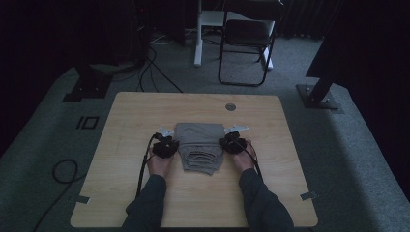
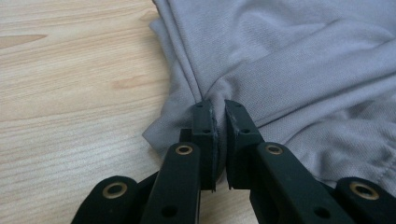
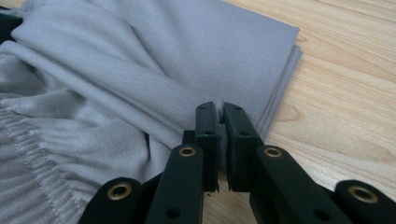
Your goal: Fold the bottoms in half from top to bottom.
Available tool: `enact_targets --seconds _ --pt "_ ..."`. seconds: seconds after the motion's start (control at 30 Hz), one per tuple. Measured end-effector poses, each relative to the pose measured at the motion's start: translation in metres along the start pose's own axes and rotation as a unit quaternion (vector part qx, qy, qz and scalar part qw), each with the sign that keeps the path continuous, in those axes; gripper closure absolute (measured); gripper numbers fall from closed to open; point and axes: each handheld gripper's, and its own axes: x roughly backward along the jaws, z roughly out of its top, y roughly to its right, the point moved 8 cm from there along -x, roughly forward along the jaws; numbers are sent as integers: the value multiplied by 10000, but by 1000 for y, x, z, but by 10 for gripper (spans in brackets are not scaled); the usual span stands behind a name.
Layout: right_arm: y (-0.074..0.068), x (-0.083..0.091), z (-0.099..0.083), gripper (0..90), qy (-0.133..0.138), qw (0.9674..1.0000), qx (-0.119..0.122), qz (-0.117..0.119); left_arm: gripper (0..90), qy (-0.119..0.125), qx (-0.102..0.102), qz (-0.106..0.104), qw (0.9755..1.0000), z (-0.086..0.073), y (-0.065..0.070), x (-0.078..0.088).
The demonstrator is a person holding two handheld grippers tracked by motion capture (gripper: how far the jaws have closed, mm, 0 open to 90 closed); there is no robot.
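A folded grey garment point(image 1: 199, 146) with a gathered elastic waistband lies in the middle of the wooden table point(image 1: 145, 111). My left gripper point(image 1: 168, 141) sits at its left edge. In the left gripper view the jaws point(image 2: 218, 109) are shut on a pinched fold of the grey garment point(image 2: 289, 60). My right gripper point(image 1: 231, 140) sits at the garment's right edge. In the right gripper view its jaws point(image 3: 219, 112) are shut on a ridge of the grey garment point(image 3: 154, 60), with the waistband point(image 3: 42, 140) to the left.
A round grommet point(image 1: 230, 107) is set in the table near its far edge. Behind the table stand a black folding chair point(image 1: 246, 43) and a white desk leg point(image 1: 198, 36). Cables point(image 1: 63, 171) trail on the grey carpet at the left.
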Motion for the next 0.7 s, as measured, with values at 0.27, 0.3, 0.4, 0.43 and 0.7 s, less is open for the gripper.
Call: enact_targets --seconds 0.27,0.3,0.4,0.43,0.7 --pt "2 16 14 866 168 9999 22 -35 850 257 283 -379 9986 22 -4 23" --pt "2 21 19 866 256 9996 87 -53 851 364 284 -450 9979 30 -4 30" --pt "1 41 37 867 593 9981 129 -66 852 756 291 -624 9948 56 -2 58" --pt "1 41 37 867 593 9981 129 -66 851 756 291 -624 9948 56 -2 58" --pt "-6 108 63 866 1448 9889 314 70 851 1361 144 -1150 9839 78 19 121"
